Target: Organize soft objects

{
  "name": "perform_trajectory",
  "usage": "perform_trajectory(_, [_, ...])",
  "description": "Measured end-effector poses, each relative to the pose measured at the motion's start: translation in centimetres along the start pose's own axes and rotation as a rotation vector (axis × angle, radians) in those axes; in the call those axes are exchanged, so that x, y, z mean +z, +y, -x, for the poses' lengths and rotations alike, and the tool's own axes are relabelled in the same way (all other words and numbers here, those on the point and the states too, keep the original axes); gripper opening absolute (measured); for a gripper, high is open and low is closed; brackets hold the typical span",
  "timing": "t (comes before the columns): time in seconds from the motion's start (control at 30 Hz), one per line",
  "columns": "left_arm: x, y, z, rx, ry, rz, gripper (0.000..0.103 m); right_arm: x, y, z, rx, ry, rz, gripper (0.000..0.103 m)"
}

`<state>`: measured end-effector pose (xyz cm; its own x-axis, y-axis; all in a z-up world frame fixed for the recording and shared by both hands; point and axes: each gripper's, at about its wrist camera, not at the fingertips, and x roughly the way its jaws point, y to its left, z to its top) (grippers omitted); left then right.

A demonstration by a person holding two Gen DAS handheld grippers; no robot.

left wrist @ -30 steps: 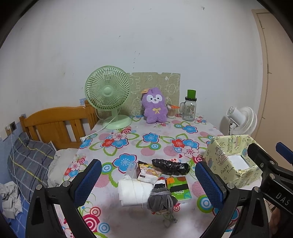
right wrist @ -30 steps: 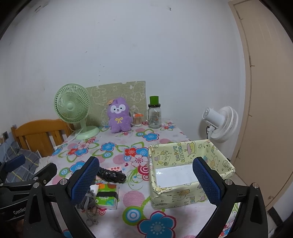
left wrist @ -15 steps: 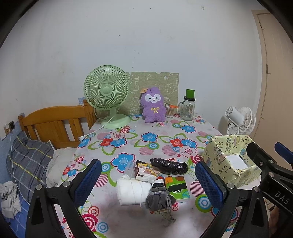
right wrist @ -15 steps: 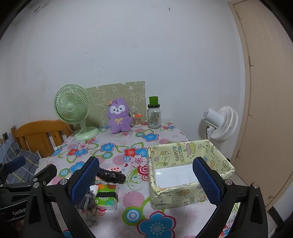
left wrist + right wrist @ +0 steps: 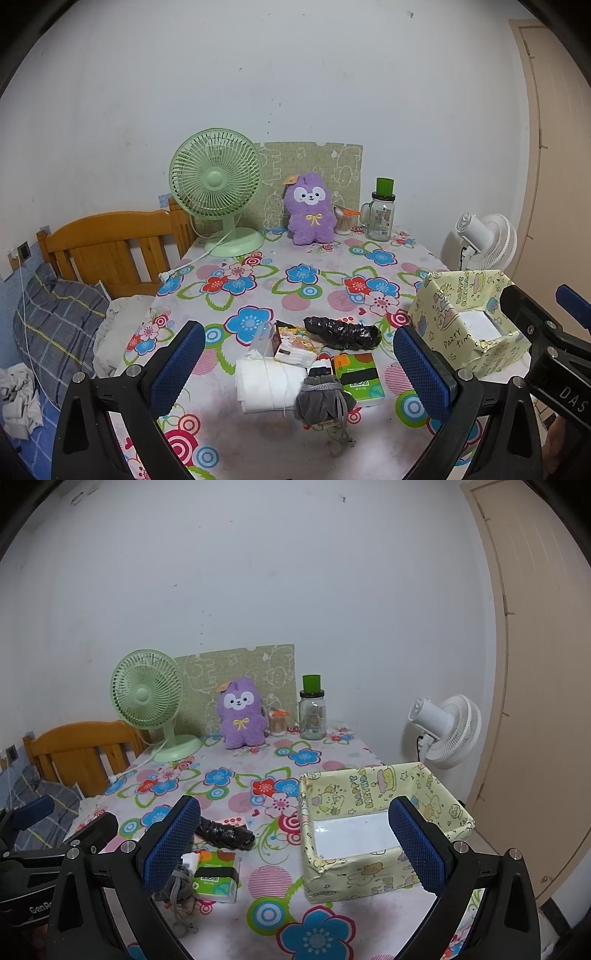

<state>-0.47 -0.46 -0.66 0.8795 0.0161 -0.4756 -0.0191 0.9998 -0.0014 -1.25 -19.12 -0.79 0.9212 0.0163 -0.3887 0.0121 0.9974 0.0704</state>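
Blue mesh pads faced each other wide apart on our left gripper (image 5: pixel 299 363) and right gripper (image 5: pixel 295 843), both empty. Beside the yellow "HAPPY BIRTHDAY" paper-covered box (image 5: pixel 345 867) lay a grey drawstring pouch (image 5: pixel 321 400), green tissue pack (image 5: pixel 360 374), white roll (image 5: pixel 264 384) and crinkled black bag (image 5: pixel 343 332) on the flowered tablecloth (image 5: pixel 258 280).

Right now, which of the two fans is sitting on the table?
The green fan, standing at the table's back left beside the purple plush. The white fan stands off the table, beyond its right edge.
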Motion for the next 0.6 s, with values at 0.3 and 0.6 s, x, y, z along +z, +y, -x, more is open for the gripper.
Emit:
perform_trajectory(0.3, [0.02,0.17,-0.22,-0.002,0.004,-0.003,0.102,0.04,0.35,-0.14,0.003,0.002,0.016,0.102])
perform_trajectory(0.6, [0.02,0.29,-0.57,-0.004,0.009,-0.005,0.102,0.06,0.12,-0.38,0.012,0.010,0.000,0.101])
